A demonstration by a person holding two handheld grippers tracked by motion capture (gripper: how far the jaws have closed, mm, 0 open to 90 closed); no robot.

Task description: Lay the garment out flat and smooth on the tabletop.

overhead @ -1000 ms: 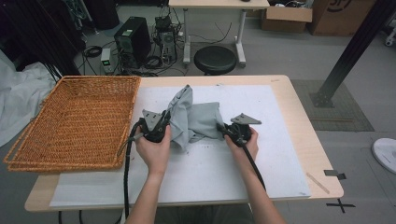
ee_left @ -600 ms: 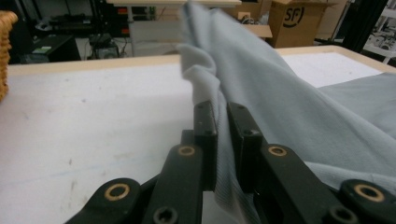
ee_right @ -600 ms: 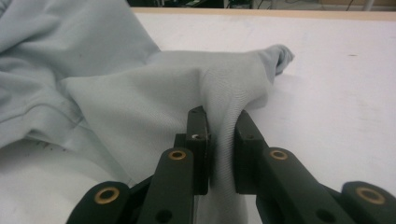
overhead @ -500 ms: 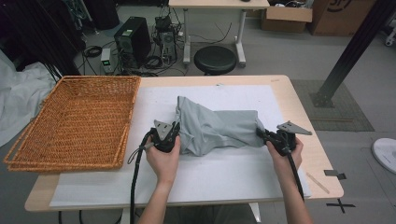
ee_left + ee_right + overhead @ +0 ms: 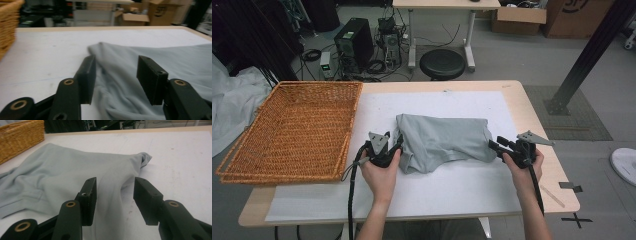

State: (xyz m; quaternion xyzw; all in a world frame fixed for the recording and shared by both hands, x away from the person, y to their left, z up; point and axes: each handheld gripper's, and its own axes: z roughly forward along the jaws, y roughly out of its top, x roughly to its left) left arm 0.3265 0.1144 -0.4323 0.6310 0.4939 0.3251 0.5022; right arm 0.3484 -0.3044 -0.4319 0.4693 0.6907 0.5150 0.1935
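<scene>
Both claws just opened, releasing grey garment (image 5: 443, 141); lies flat; long axis left-right between left claw (image 5: 396, 146) and right claw (image 5: 493, 145)

High view: above the near edge, facing forward and down over the whole tabletop (image 5: 512, 100) | Gripper views: low, close, looking along black fingers (image 5: 86, 75) | Shared: grey cloth (image 5: 442, 140), wicker basket (image 5: 297, 130)

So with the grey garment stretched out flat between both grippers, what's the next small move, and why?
Probably draw both grippers back off the cloth. The left gripper and right gripper have just been opening, their jaws apart with the grey garment lying loose between them, flat on the white mat. It looks released, so backing away clears them for a new grasp.
</scene>
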